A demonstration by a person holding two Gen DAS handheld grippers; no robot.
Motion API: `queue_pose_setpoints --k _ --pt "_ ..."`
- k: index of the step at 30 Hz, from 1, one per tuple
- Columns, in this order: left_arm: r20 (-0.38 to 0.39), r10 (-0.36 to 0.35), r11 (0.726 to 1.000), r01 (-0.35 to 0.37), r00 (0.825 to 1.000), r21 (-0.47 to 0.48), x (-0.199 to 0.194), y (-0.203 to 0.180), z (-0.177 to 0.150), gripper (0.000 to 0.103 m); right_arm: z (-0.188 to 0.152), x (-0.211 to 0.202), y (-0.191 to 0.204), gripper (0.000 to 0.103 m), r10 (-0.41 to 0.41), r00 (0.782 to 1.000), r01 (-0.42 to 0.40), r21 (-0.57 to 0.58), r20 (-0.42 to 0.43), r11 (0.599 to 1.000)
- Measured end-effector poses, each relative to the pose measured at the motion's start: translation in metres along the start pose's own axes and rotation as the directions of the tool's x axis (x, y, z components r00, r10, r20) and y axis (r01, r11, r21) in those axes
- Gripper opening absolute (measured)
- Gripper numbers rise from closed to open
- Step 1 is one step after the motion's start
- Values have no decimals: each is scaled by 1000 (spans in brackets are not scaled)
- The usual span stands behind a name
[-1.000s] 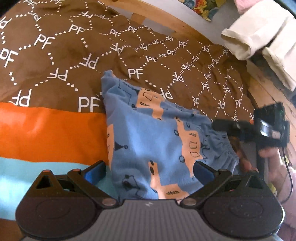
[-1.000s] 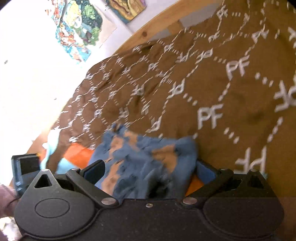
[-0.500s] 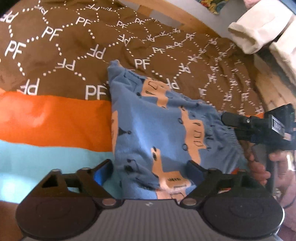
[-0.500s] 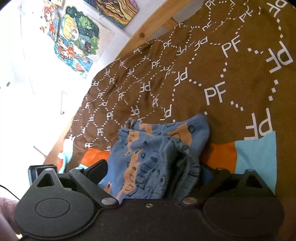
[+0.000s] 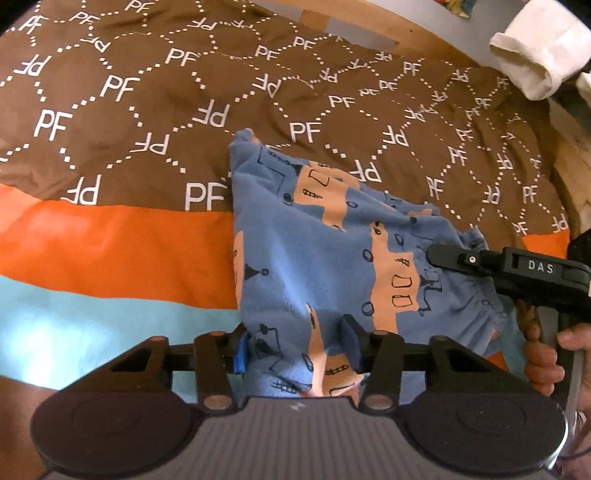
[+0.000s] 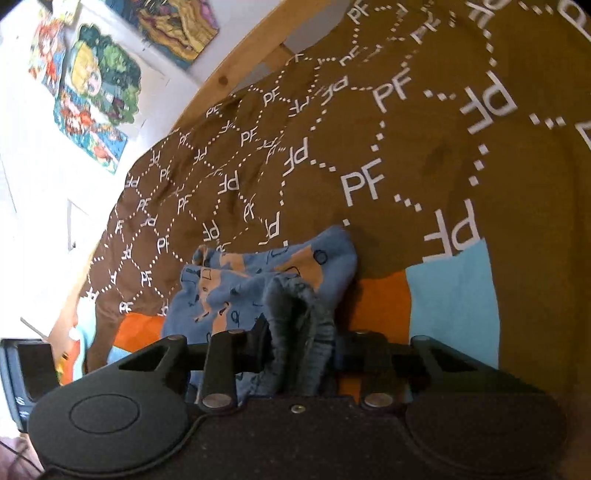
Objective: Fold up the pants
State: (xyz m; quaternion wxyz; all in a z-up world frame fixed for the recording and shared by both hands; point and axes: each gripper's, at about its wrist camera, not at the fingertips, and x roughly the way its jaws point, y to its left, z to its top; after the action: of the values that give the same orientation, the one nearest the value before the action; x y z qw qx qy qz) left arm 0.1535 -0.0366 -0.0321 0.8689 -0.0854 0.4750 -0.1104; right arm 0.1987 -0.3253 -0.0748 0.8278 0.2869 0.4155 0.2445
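Observation:
The blue pants [image 5: 314, 258] with orange print lie on the bed cover, partly lifted. My left gripper [image 5: 297, 345] is shut on their near edge. In the left wrist view my right gripper [image 5: 447, 256] reaches in from the right and holds the gathered waistband. In the right wrist view the right gripper [image 6: 301, 349] is shut on the bunched waistband of the pants [image 6: 236, 291], which hang up from the cover.
The bed cover [image 5: 147, 110] is brown with white PF letters, with an orange band [image 5: 110, 243] and a light blue band [image 5: 92, 325]. A wooden bed frame [image 5: 369, 26] runs along the back. Folded cream cloth [image 5: 532, 55] lies at the top right. Posters [image 6: 99, 81] hang on the wall.
Both grippers have closed on the pants: the left on the near edge, the right on the waistband. Both cameras have shifted slightly and the cloth is pulled tighter between them.

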Motion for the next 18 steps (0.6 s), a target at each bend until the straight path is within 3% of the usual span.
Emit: queue_pose_setpoints --k 5,11,18 --pt "-20 40 999 -40 999 -7 2 -5 3 61 3 3 -3 37 5 1000 -5 50 0 999" --pt "-49 27 995 -32 998 -91 5 5 5 66 0 2 2 38 -9 1000 9 2 10 1000" --pt "-56 38 992 -44 998 -116 6 6 5 68 -1 3 10 35 -44 999 44 -50 15 998"
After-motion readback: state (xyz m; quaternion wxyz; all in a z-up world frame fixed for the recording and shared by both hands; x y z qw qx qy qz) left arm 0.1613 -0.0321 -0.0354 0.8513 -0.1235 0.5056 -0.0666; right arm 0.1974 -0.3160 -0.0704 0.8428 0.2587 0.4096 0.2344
